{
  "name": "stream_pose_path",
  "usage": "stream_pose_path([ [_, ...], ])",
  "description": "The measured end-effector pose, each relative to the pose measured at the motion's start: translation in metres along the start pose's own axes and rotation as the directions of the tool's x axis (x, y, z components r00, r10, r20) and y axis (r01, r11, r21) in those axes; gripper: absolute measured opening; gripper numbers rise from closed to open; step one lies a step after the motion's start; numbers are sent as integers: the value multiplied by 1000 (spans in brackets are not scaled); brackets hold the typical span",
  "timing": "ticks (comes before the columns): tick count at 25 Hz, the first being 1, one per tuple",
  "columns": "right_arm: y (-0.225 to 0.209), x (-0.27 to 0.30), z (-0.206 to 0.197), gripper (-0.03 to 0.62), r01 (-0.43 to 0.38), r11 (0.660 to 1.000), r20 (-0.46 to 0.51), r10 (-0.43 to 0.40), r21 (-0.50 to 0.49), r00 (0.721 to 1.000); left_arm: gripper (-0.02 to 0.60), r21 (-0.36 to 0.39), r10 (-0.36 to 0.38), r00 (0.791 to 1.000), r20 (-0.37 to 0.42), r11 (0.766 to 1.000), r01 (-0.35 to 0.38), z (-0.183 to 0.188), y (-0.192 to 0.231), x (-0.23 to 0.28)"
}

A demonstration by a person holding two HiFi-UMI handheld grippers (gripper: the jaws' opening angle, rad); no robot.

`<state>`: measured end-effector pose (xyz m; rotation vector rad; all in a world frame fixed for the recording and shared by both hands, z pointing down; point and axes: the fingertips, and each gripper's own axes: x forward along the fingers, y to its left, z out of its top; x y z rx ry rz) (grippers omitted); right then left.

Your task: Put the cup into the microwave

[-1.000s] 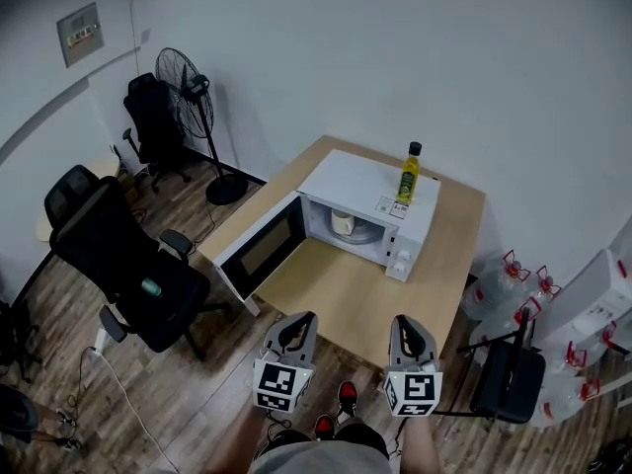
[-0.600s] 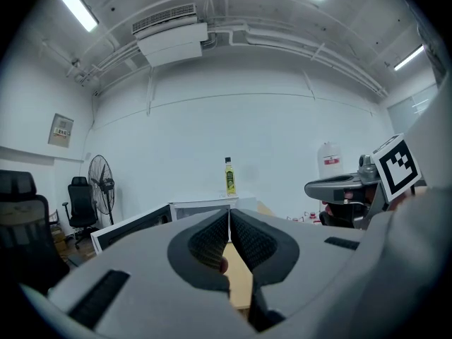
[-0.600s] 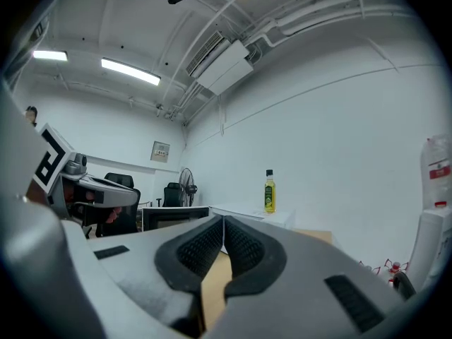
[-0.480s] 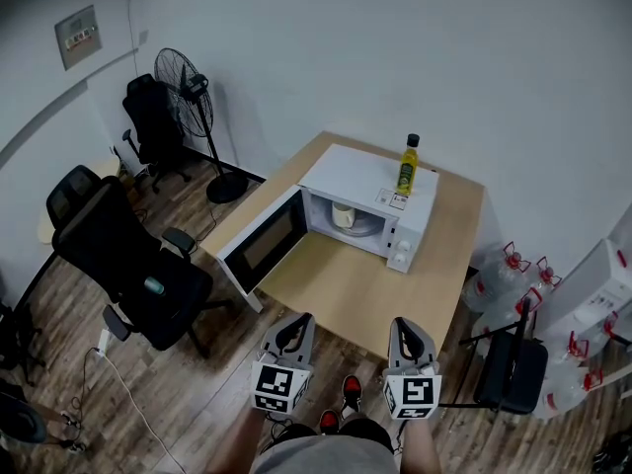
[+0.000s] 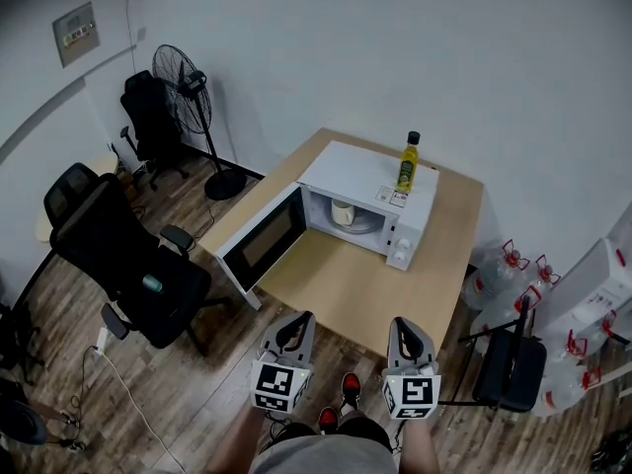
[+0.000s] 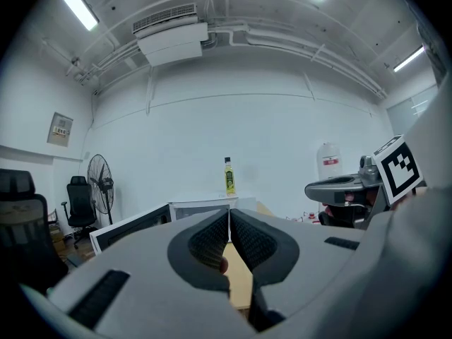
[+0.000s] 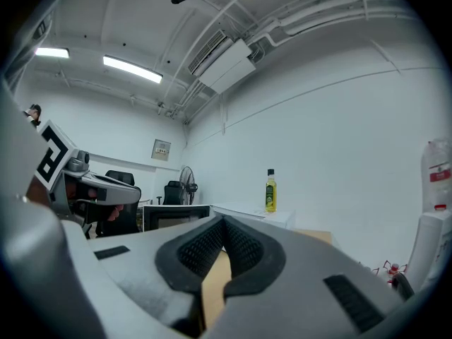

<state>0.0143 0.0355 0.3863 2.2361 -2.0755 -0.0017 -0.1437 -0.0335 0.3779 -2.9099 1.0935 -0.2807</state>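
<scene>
A pale cup (image 5: pixel 343 212) stands inside the white microwave (image 5: pixel 365 181), whose door (image 5: pixel 261 241) hangs open to the left. The microwave sits on a wooden table (image 5: pixel 346 289). Both grippers are held well short of the table's near edge, close to the person's body. My left gripper (image 5: pixel 293 330) is shut with nothing between its pads (image 6: pixel 227 237). My right gripper (image 5: pixel 408 332) is shut and empty too, its pads (image 7: pixel 222 244) pressed together. From the gripper views the microwave (image 6: pixel 205 207) shows far ahead; the cup is not visible there.
A yellow oil bottle (image 5: pixel 406 169) stands on top of the microwave. A black office chair (image 5: pixel 128 265) is left of the table, a fan (image 5: pixel 188 92) stands behind it. Water jugs (image 5: pixel 509 279) and a dark chair (image 5: pixel 509 373) crowd the right side.
The view has drawn back slightly from the table; the grippers stay in place near the body. The cup remains inside the microwave.
</scene>
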Motion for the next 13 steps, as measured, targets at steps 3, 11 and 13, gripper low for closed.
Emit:
stream_pose_path([
  [3,-1,1,-2,18,3,1000,-4,-3,2,1000,29,-6,-1,1000,-6,1000,1,-1,1,2],
  [11,-2,3,-3,18,4,1000,-3,-4,3,1000,29,-6,-2,1000,-8,1000,2,-3,2,5],
  [13,-2,4,-2,18,2,1000,-2,-2,-1,1000,29,-8,-2,1000,-9,1000,2,-3,3,6],
])
